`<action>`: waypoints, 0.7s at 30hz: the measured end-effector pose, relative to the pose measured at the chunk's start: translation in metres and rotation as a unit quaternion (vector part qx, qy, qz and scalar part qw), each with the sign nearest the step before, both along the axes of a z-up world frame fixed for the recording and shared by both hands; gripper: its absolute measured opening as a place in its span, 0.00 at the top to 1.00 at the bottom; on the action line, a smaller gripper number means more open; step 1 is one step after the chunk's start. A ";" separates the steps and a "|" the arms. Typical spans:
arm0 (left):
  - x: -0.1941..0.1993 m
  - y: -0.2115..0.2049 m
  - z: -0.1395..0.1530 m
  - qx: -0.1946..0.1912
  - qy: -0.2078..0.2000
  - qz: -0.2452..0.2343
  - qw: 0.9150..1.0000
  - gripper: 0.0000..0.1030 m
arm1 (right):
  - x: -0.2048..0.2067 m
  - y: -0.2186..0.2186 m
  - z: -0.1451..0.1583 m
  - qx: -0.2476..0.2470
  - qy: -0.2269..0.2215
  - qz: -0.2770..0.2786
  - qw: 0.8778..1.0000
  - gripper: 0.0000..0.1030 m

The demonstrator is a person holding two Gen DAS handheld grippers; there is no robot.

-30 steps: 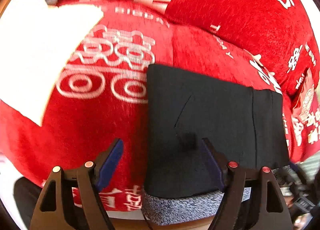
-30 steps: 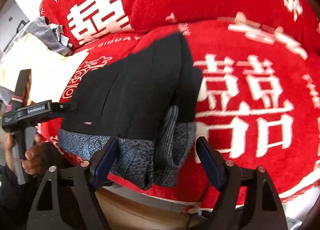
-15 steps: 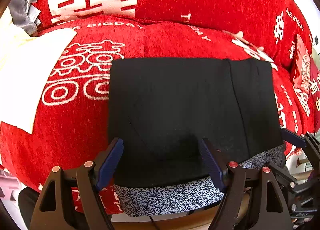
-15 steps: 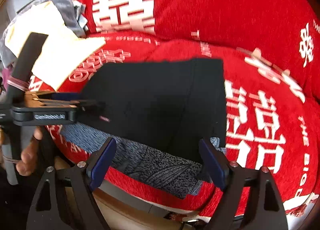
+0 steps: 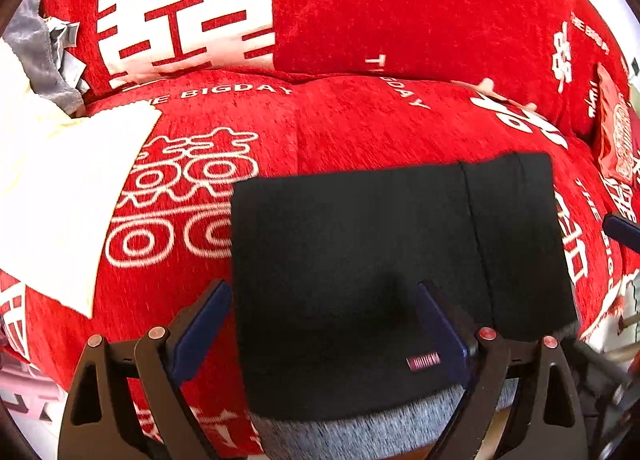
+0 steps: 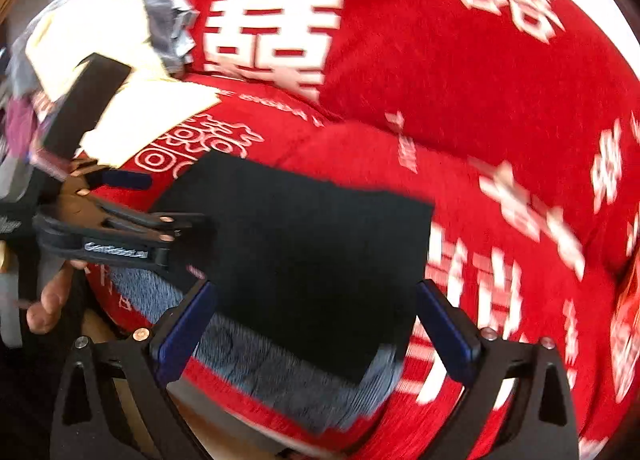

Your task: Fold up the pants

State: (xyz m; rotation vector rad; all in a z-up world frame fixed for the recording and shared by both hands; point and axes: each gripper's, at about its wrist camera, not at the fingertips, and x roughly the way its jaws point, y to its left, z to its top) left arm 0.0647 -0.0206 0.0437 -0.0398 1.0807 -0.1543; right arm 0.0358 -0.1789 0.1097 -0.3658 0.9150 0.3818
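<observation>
Left wrist view: the left gripper [image 5: 320, 324] hangs above the near edge of the folded black pants [image 5: 384, 260], its jaws spreading wider than a second ago and pinching nothing; the cloth lies flat below them, untouched by the blue pads. A second ago the pants sat off toward three o'clock and skewed; now they fill the frame's centre as a squared rectangle, with the grey marled lining [image 5: 360, 432] peeking out along the six o'clock edge. In the right wrist view the right gripper [image 6: 316, 324] is likewise opening, with the bundle's near corner below its jaws but not clamped. The lumpy grey roll it faced a second ago now lies smoothed under the black layer. Both tools letting go of a neat stack suggests the fold is finished, or nearly so.

The pants rest on the red sofa cover [image 5: 360, 116], close to its front edge. In the left wrist view their long axis runs roughly nine to three o'clock, the stitched band at three o'clock. A cream cloth [image 5: 60, 196] lies at nine o'clock, well apart.
</observation>
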 end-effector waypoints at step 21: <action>0.065 0.021 -0.043 -0.005 0.039 0.051 0.998 0.02 | 0.097 0.006 -0.073 0.024 0.101 -0.004 0.995 0.00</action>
